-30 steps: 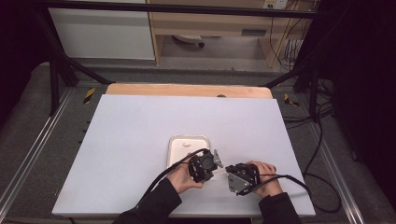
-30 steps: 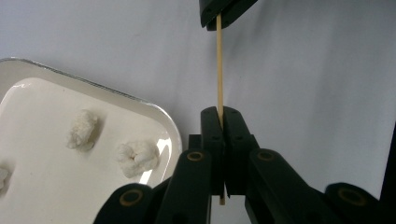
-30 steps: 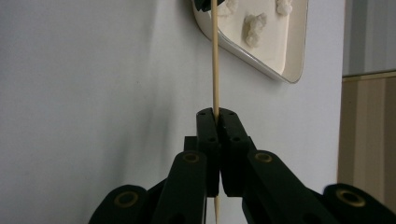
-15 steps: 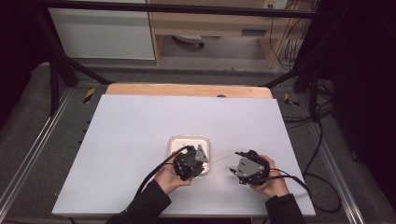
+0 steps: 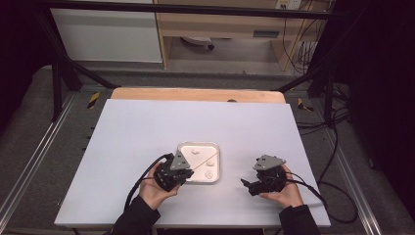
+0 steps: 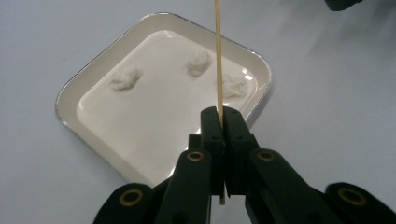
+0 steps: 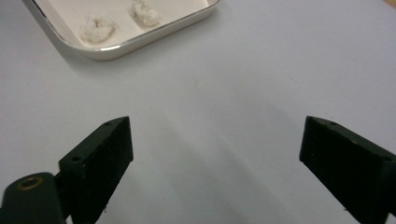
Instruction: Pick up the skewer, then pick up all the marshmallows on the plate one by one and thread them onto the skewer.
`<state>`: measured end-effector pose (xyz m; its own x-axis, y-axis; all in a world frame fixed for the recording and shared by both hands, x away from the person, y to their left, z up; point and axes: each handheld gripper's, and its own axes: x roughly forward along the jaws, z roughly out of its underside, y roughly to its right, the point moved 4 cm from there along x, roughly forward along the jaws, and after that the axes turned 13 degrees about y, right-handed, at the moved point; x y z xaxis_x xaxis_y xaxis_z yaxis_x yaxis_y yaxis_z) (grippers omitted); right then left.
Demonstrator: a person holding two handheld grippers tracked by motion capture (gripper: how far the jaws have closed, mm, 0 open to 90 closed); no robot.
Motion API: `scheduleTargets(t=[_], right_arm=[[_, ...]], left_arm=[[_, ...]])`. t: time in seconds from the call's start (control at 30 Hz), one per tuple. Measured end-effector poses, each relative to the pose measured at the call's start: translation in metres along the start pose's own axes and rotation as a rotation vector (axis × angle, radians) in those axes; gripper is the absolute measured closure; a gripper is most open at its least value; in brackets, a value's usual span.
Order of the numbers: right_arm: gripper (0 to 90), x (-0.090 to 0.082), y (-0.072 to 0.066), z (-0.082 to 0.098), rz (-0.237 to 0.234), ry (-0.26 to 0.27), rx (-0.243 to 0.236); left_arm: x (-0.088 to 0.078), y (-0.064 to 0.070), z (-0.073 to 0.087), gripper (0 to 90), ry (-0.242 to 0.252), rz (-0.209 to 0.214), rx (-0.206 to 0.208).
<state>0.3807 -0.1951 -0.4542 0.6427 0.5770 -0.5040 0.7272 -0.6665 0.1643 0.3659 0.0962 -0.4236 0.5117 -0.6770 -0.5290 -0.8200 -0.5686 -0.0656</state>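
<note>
Left claw (image 6: 218, 122) pinches skewer (image 6: 217, 56) above tray (image 6: 84, 77); right claw (image 7: 215, 154) just spread, empty.

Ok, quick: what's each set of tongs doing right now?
Left tongs: closed on the thin wooden skewer, above the white square tray.
Right tongs: open, just been opening, nothing between them.

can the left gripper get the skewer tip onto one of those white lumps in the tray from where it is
Probably yes. The left gripper is shut on the skewer, which already reaches over the tray above the white lumps, with nothing between. The right gripper is off to the side, open.
</note>
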Motion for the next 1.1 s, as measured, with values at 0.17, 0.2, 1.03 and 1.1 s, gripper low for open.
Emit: scheduleTargets(t=[0.17,0.2,1.03,1.1], right_arm=[[3.8,0.002,0.0,-0.005,-0.017,0.022,0.129],[2.9,0.002,0.0,-0.006,-0.018,0.026,0.144],[1.4,0.04,-0.02,-0.052,-0.065,0.076,0.272],[1.7,0.045,-0.022,-0.057,-0.069,0.078,0.262]], left_arm=[[-0.015,-0.008,0.012,88.6,0.049,-0.037,-0.048],[-0.018,-0.009,0.015,88.6,0.057,-0.042,-0.052],[-0.052,-0.024,0.052,88.5,0.195,-0.121,-0.145],[-0.055,-0.025,0.054,88.5,0.205,-0.128,-0.145]])
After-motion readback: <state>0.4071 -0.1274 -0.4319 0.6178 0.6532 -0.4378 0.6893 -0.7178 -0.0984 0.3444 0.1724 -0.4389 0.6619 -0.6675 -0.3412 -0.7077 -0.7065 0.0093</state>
